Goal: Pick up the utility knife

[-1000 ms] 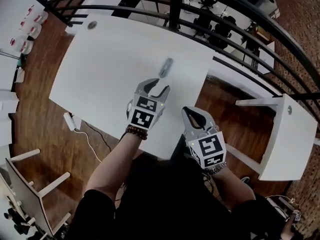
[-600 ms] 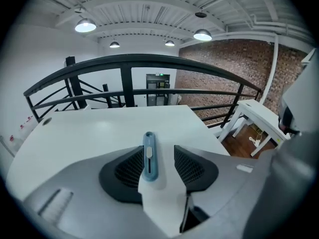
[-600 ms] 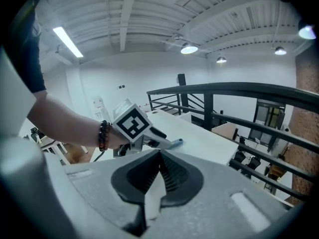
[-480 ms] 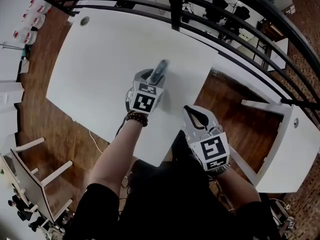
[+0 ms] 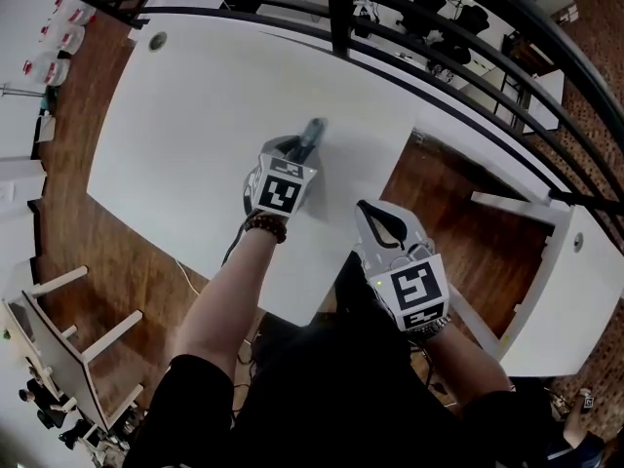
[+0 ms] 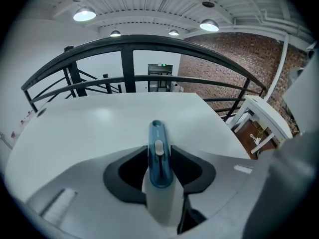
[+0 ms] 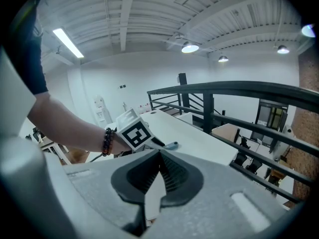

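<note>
The left gripper (image 6: 160, 159) points steeply down at the white table (image 5: 185, 115) with its jaws closing, and the utility knife (image 6: 157, 133) stands squarely between them. In the left gripper view the dark pads (image 6: 192, 171) look to be already against the knife's two flanks, one on each side, at about the middle of its length. The blue end with its pale slider sticks out past the jaw tips toward the far side of the table. The knife's paler near end runs back under the gripper's body.

The knife lies flat on the tabletop, right of the middle and toward the far edge, its long axis pointing away from the person.

The right gripper (image 7: 158, 176) hangs at the near right, by the table's near edge and well apart from the knife. Its jaws are together and hold nothing (it looks to have no part in this step). Beyond the table's far edge runs a dark railing (image 5: 336, 8).

I judge the step in hand to be the grasp itself: the reach is done, the squeeze is under way, and the knife is not yet off the table. The next move calls for finishing the squeeze until the hold is firm. Then comes a straight lift, with the wrist kept steady so the slim, smooth body does not pivot between the pads.
</note>
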`<state>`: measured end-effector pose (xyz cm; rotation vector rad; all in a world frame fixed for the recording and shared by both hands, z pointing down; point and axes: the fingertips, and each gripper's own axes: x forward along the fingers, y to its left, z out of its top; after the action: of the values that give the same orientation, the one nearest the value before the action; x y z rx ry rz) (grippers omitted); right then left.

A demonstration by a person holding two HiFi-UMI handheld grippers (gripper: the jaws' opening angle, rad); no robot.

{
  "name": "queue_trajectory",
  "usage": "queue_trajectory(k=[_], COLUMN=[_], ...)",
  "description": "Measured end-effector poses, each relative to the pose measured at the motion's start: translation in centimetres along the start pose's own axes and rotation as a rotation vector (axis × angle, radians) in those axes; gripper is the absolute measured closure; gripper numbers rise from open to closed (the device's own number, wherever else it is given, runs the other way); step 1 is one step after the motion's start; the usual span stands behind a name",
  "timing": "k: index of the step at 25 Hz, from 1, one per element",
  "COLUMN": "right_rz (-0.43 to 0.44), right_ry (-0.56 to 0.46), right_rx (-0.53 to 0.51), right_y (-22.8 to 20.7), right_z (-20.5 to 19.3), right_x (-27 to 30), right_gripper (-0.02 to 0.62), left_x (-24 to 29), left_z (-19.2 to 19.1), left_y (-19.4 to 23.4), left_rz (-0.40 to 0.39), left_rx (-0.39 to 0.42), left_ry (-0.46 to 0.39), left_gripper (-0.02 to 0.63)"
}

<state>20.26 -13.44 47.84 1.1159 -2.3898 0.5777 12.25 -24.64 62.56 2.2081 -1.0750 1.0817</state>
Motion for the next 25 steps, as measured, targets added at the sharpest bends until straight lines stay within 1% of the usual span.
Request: queue_trajectory(k=[3,6,10,11,13,15,19,20,22,23,25], right_rz=[-0.001,-0.003,-0.007,-0.005,0.002,0.009,0.01,0.01,0.008,0.006,0.003], right_ry=[-0.005,-0.014,-0.021,-0.021,-0.029,-0.033,-0.03,-0.028,-0.021,-0.016,-0.009], right_rx=[-0.008,-0.012,-0.027,-0.031,-0.038,-0.047,-0.052,-0.053,-0.053,-0.053,-0.049], right_y=[0.7,1.0,2.8,3.4,4.8,6.5,9.0,9.4,10.0,10.1,9.9], right_z=[0.5,0.3,0.4,0.4,0.8,1.1,1.4,1.3,1.0,0.7,0.3], right_x=[0.1,0.2,0.4,0.5,0.8,1.1,1.2,1.2,1.4,1.5,1.7], right_gripper=[0.603,0.603,0.603,0.603,0.603,0.603,0.603,0.603,0.603,0.603,0.603], left_x=[-0.8,-1.7,-4.7,-5.6,-7.4,-9.0,-10.6,-10.6,-10.2,-9.7,-8.3], left_z=[0.1,0.6,0.4,0.3,0.0,-0.8,-3.5,-4.1,-5.3,-5.9,-7.0], left_y=[0.1,-0.4,-0.6,-0.6,-0.4,0.1,1.8,2.4,3.5,3.9,4.3], left_rz=[-0.002,-0.007,-0.012,-0.013,-0.01,-0.007,0.011,0.021,0.037,0.04,0.042], left_rx=[0.006,0.016,0.014,0.016,0.022,0.023,0.003,-0.003,-0.026,-0.042,-0.07], left_ry=[-0.018,-0.065,-0.115,-0.132,-0.161,-0.17,-0.142,-0.13,-0.098,-0.079,-0.044], left_gripper=[0.443,0.446,0.457,0.591,0.591,0.591,0.59,0.57,0.454,0.41,0.387])
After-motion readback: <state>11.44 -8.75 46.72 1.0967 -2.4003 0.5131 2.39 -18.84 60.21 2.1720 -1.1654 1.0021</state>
